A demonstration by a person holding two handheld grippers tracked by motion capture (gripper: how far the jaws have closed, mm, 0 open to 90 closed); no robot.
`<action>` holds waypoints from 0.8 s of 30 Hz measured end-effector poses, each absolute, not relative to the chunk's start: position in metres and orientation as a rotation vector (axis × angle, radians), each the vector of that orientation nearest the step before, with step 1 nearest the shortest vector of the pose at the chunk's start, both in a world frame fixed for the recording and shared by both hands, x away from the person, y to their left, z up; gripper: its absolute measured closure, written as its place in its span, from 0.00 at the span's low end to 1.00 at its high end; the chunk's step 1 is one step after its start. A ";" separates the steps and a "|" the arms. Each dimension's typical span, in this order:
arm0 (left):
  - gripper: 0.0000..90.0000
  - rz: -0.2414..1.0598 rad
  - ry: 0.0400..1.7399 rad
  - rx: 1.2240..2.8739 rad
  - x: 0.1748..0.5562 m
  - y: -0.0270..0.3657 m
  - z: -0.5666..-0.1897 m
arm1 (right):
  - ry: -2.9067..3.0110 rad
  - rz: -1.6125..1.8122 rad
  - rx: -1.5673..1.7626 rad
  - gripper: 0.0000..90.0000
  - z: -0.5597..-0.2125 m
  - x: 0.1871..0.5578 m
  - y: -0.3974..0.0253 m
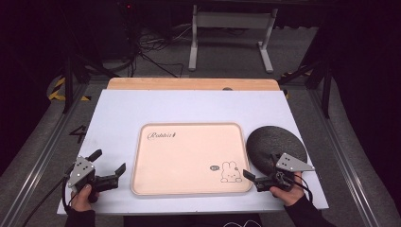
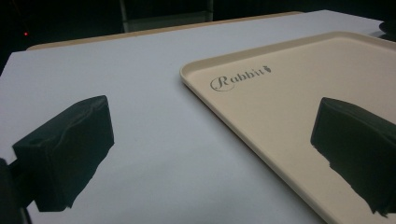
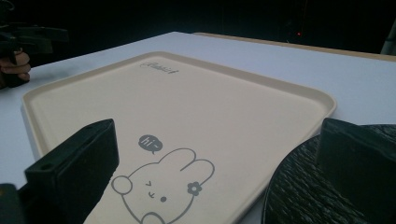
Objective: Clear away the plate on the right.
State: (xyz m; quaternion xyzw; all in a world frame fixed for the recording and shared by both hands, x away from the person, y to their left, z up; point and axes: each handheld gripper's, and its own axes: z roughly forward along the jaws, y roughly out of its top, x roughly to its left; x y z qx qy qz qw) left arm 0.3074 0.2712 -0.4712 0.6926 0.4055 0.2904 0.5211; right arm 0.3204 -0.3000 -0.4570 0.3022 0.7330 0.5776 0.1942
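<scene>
Both grippers sit at the bottom of the high view, nearest the camera, each held in a hand: the left gripper [image 1: 109, 161] at lower left with its jaws spread wide on nothing, the right gripper [image 1: 260, 174] at lower right, also spread and gripping nothing

By size, the white table top [image 1: 118, 113] comes first, filling the middle of the frame, with a wooden board [image 1: 189, 83] along its far edge. Next is the cream tray [image 1: 189, 158] at centre, lying flat, printed "Rabbit" at its upper left and with a small rabbit drawing [image 1: 230, 172] at its lower right corner. Then the dark round mat [image 1: 274, 144], just right of the tray's right rim and touching or nearly touching it

In the left gripper view the black jaws stand far apart, one over bare table and one over the tray's near edge [image 2: 243, 135]. In the right gripper view one jaw hangs over the rabbit corner [image 3: 159, 191], the other over the mat [image 3: 299, 196] at lower right; whether that jaw touches it cannot be told
</scene>
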 end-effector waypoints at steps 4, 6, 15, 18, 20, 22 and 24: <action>0.00 0.696 0.975 1.660 0.307 0.271 -0.471 | 2.053 1.620 0.849 0.00 -0.457 0.320 -0.300; 0.00 0.696 0.975 1.663 0.308 0.271 -0.471 | 2.061 1.586 0.826 0.00 -0.456 0.319 -0.299; 0.00 0.695 0.975 1.663 0.308 0.271 -0.471 | 2.066 1.503 0.696 0.00 -0.447 0.312 -0.294; 0.00 0.694 0.976 1.665 0.308 0.271 -0.471 | 2.022 1.505 0.686 0.00 -0.442 0.311 -0.300; 0.00 0.695 0.975 1.666 0.308 0.271 -0.471 | 2.007 1.503 0.684 0.00 -0.440 0.310 -0.302; 0.00 0.695 0.978 1.664 0.308 0.271 -0.471 | 1.993 1.485 0.670 0.00 -0.438 0.310 -0.307; 0.00 0.694 0.979 1.665 0.308 0.271 -0.471 | 1.978 1.473 0.671 0.00 -0.436 0.310 -0.315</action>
